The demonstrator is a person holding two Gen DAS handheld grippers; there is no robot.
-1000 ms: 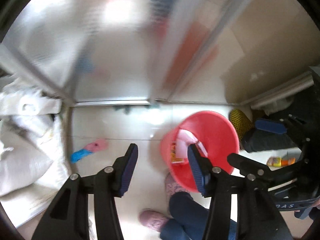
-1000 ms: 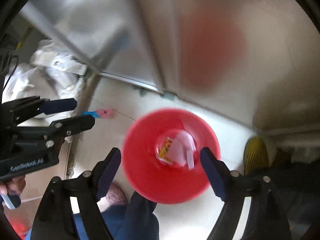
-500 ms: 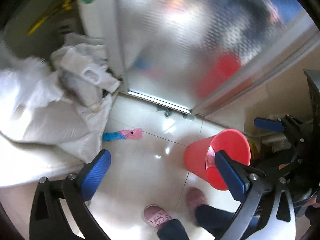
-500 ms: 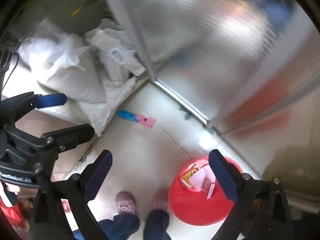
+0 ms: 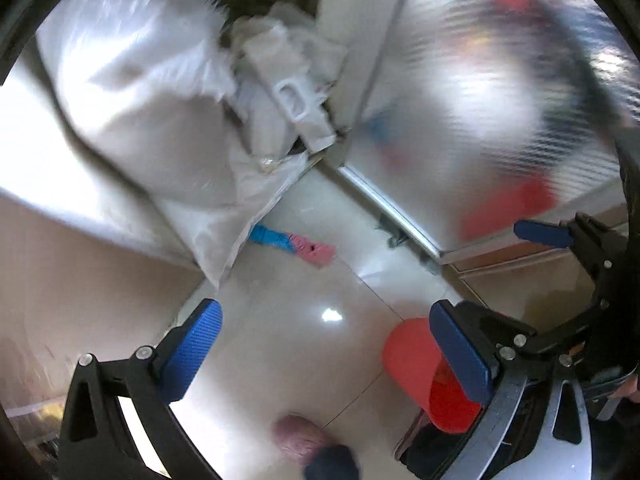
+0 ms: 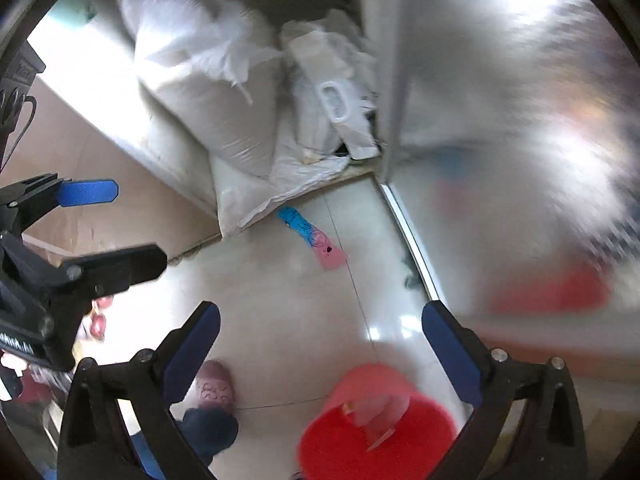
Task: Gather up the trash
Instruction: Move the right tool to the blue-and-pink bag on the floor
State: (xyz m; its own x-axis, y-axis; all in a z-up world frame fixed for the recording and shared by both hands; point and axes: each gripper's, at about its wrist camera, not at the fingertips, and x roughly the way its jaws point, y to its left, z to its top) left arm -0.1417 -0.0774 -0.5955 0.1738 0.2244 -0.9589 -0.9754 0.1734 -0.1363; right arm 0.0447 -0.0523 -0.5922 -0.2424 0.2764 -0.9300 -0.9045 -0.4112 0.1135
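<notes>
- A blue-and-pink wrapper lies flat on the pale floor tiles, its blue end just beside the white sacks.
- Both the left gripper and the right gripper hang wide open and empty above it.
- The wrapper lies ahead of both, its long axis slanting across the right gripper's gap; which is nearer cannot be told.
- The red bucket stands near the person's feet.

Red bucket is getting cut off by the bottom edge, contents too blurred to tell. Wrapper end is hiding under white sacks. Frosted door is smearing the shapes behind it.
</notes>
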